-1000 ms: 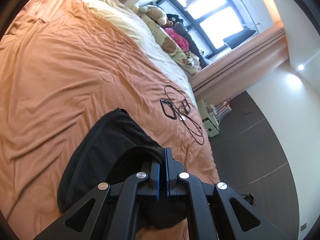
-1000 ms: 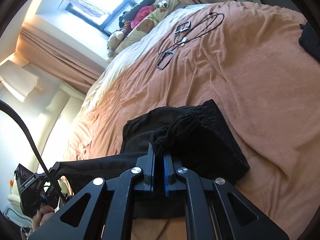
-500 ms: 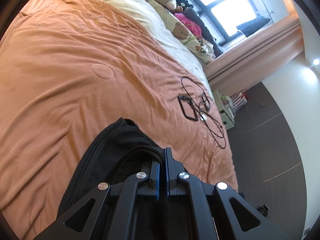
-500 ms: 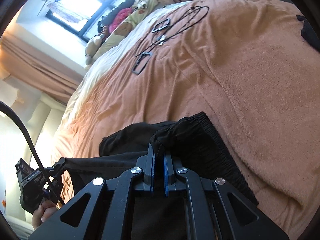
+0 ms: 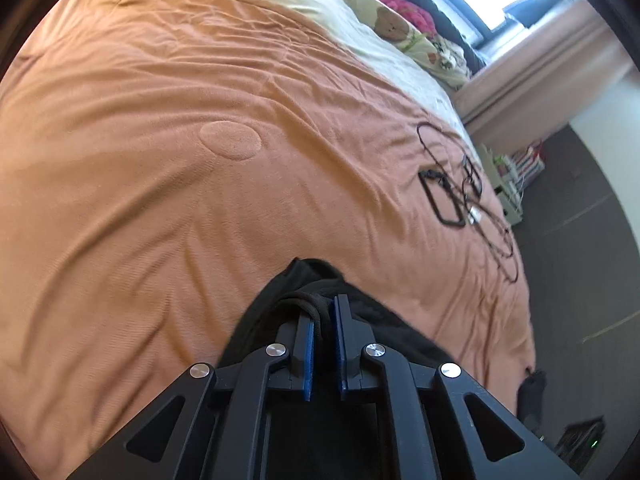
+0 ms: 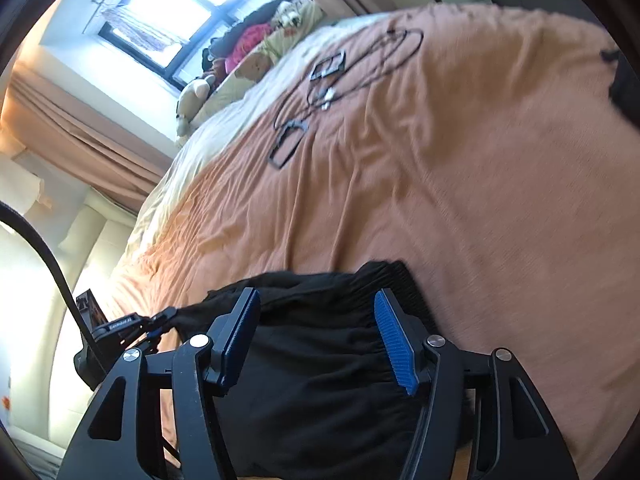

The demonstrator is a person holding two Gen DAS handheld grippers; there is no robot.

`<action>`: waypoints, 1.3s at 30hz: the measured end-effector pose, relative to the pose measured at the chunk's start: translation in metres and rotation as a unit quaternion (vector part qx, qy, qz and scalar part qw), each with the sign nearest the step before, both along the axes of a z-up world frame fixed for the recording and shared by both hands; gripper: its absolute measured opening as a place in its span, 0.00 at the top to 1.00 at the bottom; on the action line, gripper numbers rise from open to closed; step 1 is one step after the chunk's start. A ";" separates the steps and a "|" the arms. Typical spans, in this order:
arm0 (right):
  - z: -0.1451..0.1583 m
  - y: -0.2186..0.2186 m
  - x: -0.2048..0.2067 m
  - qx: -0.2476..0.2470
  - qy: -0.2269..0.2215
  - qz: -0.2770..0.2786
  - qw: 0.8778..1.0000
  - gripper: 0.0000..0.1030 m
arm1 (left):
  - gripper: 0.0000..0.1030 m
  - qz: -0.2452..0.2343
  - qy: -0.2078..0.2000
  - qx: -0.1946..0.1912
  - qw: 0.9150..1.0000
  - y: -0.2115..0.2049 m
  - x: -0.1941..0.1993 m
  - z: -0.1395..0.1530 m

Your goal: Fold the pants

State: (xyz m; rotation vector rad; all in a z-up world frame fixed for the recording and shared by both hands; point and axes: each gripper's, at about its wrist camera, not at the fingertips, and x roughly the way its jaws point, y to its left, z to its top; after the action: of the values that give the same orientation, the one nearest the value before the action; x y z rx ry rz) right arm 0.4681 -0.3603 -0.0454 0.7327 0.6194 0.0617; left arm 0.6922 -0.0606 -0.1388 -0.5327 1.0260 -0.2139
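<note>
So the black pants [image 5: 304,312] are lying bunched at the near edge of the bed [image 5: 160,200], on the orange blanket.

Going left to right: the left gripper [image 5: 323,344] has its fingers just starting to come apart, and a black fold or cord of the pants is sitting in the narrow gap between the blue pads. I'd say it's barely pinched now, if at all.

The right gripper [image 6: 320,336] is opening up wide and has let go. The elastic waistband [image 6: 384,280] lies on the bed between and ahead of its fingers, pads clear of the cloth.

Handling-wise this looks like light, floppy fabric: it'll sag and slump wherever it isn't supported, no stiffness at all. Best bet is grabbing the waistband corners or the leg hems, where it's thick enough to pinch.
</note>
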 end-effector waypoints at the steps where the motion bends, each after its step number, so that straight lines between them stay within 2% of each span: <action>1: -0.002 -0.001 0.000 -0.009 0.005 0.001 1.000 0.44 | 0.88 -0.007 0.002 0.010 1.000 0.001 0.000 0.000; 2: -0.003 -0.004 0.000 -0.022 0.015 0.002 1.000 0.44 | 0.82 -0.013 0.004 0.015 1.000 0.002 -0.001 0.000; 3: -0.005 -0.004 0.002 -0.028 0.020 0.005 0.999 0.44 | 0.69 -0.018 0.005 0.017 1.000 0.002 -0.001 0.001; 4: -0.005 -0.002 0.004 -0.036 0.028 0.013 0.999 0.44 | 0.61 -0.022 0.005 0.021 1.000 0.004 -0.001 0.002; 5: -0.007 -0.001 0.006 -0.045 0.036 0.022 0.998 0.44 | 0.43 -0.021 0.001 0.027 0.999 0.006 -0.002 0.004; 6: -0.006 0.002 0.010 -0.056 0.043 0.027 0.997 0.44 | 0.31 -0.017 -0.008 0.035 0.999 0.009 -0.004 0.007; 7: -0.006 0.004 0.012 -0.064 0.048 0.031 0.996 0.44 | 0.30 -0.016 -0.017 0.041 0.999 0.011 -0.006 0.011; 10: -0.004 0.009 0.020 -0.085 0.058 0.048 0.993 0.44 | 0.30 -0.023 -0.020 0.051 0.998 0.015 -0.006 0.014; 12: -0.001 0.012 0.025 -0.101 0.065 0.058 0.991 0.44 | 0.30 -0.040 -0.021 0.074 0.996 0.012 -0.005 0.014; 13: 0.000 0.011 0.028 -0.108 0.068 0.064 0.990 0.44 | 0.30 -0.056 -0.019 0.095 0.994 0.008 -0.004 0.012; 18: 0.000 0.013 0.044 -0.146 0.082 0.099 0.981 0.44 | 0.30 -0.126 -0.020 0.150 0.980 -0.008 -0.003 0.002; 23: -0.001 0.022 0.064 -0.184 0.097 0.126 0.970 0.44 | 0.30 -0.166 -0.028 0.193 0.967 -0.019 0.001 -0.010; 29: -0.005 0.028 0.081 -0.205 0.098 0.143 0.963 0.44 | 0.30 -0.201 -0.072 0.226 0.950 -0.037 0.015 -0.019; 34: -0.008 0.029 0.081 -0.232 0.094 0.140 0.958 0.66 | 0.30 -0.212 -0.072 0.242 0.944 -0.045 0.030 -0.031; 35: -0.008 0.029 0.079 -0.234 0.091 0.137 0.958 0.68 | 0.32 -0.213 -0.073 0.244 0.943 -0.046 0.032 -0.033; 37: -0.006 0.028 0.075 -0.235 0.087 0.132 0.959 0.72 | 0.48 -0.214 -0.080 0.240 0.943 -0.048 0.034 -0.034; 39: -0.004 0.026 0.069 -0.237 0.081 0.120 0.961 0.73 | 0.85 -0.217 -0.083 0.235 0.944 -0.051 0.036 -0.034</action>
State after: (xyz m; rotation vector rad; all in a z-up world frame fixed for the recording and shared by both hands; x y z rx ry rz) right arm 0.5375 -0.3346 -0.0496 0.1969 0.8414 0.0747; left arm 0.7278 -0.1117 -0.1725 0.1511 0.9771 -0.3838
